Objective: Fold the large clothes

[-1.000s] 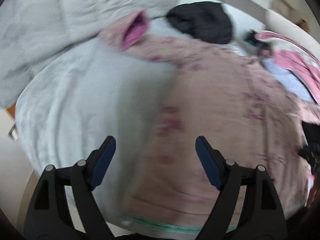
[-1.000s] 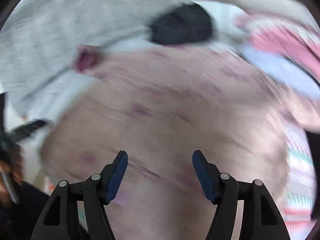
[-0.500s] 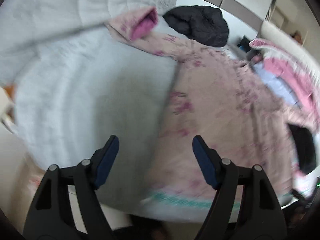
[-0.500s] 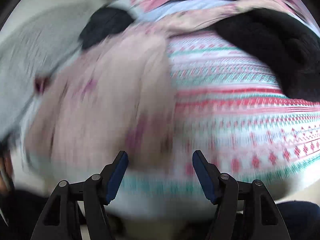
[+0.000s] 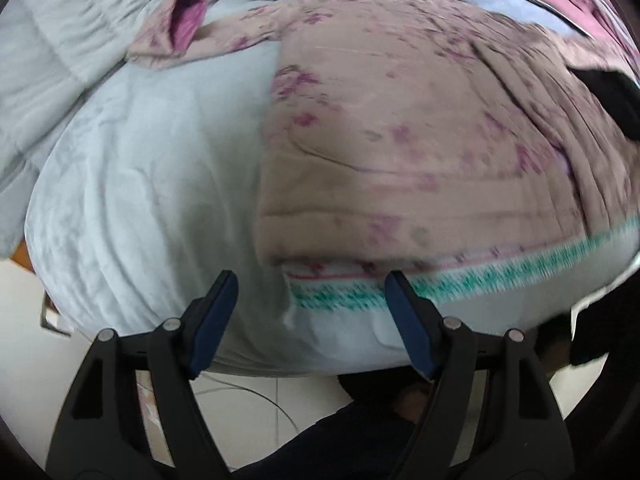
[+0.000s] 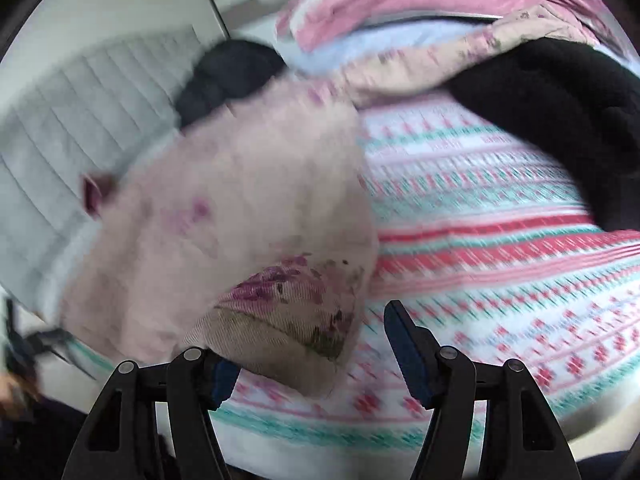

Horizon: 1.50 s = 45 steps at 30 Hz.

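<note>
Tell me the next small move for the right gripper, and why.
Probably close the right gripper on the pink floral garment's near corner: its fingers stand open, the corner lies over the left finger and between them, nothing is gripped yet.

No readable text, label, brand, number or sign shows on anything in either view.

A home bedroom: bed [image 5: 132, 184], quilted headboard [image 6: 80, 120], patterned blanket [image 6: 500, 260].

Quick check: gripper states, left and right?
Left gripper: open, holding nothing.
Right gripper: open; pink floral garment corner lies between the jaws, ungripped.
</note>
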Available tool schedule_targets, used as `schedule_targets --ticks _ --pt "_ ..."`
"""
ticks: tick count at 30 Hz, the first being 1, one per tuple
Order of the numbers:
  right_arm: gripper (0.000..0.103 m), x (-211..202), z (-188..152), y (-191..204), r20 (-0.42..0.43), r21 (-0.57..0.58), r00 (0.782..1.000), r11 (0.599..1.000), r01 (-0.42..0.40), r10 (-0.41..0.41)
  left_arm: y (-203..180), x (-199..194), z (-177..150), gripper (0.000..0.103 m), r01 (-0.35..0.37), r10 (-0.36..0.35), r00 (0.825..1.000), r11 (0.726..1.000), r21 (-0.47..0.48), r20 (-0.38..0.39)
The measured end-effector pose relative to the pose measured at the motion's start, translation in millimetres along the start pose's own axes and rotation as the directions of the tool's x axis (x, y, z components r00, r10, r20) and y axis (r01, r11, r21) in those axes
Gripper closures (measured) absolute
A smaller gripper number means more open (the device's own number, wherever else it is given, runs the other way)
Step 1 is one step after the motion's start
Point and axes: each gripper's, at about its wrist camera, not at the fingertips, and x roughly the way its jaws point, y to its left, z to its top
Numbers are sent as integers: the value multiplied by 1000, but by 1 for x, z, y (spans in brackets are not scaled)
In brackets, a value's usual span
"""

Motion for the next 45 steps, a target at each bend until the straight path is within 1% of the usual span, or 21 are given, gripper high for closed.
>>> schedule_targets --ticks 3,5,8,10,12,13,14,15,16,17,18,22,24,25,27,29,34,38,41,43,45 --pt "36 9 2 -13 -8 120 997 990 -70 71 -7 10 -1 27 -66 67 997 997 47 -35" --pt "36 12 -4 -18 -21 191 993 975 -110 116 -5 13 6 27 -79 80 996 996 41 -27" --pt "35 23 -27 -13 -68 248 991 964 -92 112 -1 12 20 27 -89 89 996 996 12 21" --pt "35 26 -31 -11 -46 256 994 963 -87 102 2 13 32 27 -101 101 993 995 -15 52" --pt "41 23 -25 -9 -20 270 990 954 -132 143 4 5 40 30 -74 78 991 996 -43 108" --pt "55 22 -24 -7 -3 270 988 951 -148 155 4 0 43 31 -53 60 988 997 -50 144" --pt "64 23 -21 -6 2 269 988 951 -150 155 3 -3 45 31 -35 45 984 998 -58 172" --pt "76 25 -19 -5 6 278 987 948 -153 158 5 -1 50 34 -26 39 984 997 -79 173" --pt "81 30 -17 -6 11 301 984 938 -173 178 7 3 55 38 -15 30 987 995 -99 159" --pt "81 34 -16 -8 14 321 981 929 -186 192 9 10 60 50 17 1 990 992 -128 139" --pt "82 37 -16 -9 14 338 980 922 -191 198 11 16 64 55 58 -39 992 985 -161 122" --pt "80 41 -21 -9 12 361 985 918 -163 171 15 19 65 55 157 -118 981 949 -273 154" --pt "79 44 -21 -6 12 351 984 921 -168 175 14 23 66 55 166 -126 980 942 -291 151" --pt "83 44 -22 -4 9 337 985 927 -164 171 12 25 67 56 164 -122 981 938 -306 150" --pt "93 42 -18 -5 13 322 986 933 -162 167 11 29 68 72 180 -137 979 924 -337 148" --pt "95 35 -16 -10 34 346 982 920 -184 183 9 27 70 77 186 -132 977 913 -363 168" --pt "96 4 2 -20 84 398 973 888 -232 216 19 -1 71 84 231 -133 959 876 -424 248" --pt "96 -30 25 -18 107 406 964 874 -267 244 29 -43 74 86 260 -117 942 847 -464 316" --pt "96 -59 38 -15 133 391 956 872 -294 262 25 -69 71 87 321 -168 927 819 -476 336" --pt "96 -74 39 -13 141 375 951 875 -307 274 13 -83 64 87 337 -187 921 822 -459 341" --pt "97 -77 33 -14 116 374 961 886 -276 251 -7 -92 53 87 317 -181 925 851 -418 334"
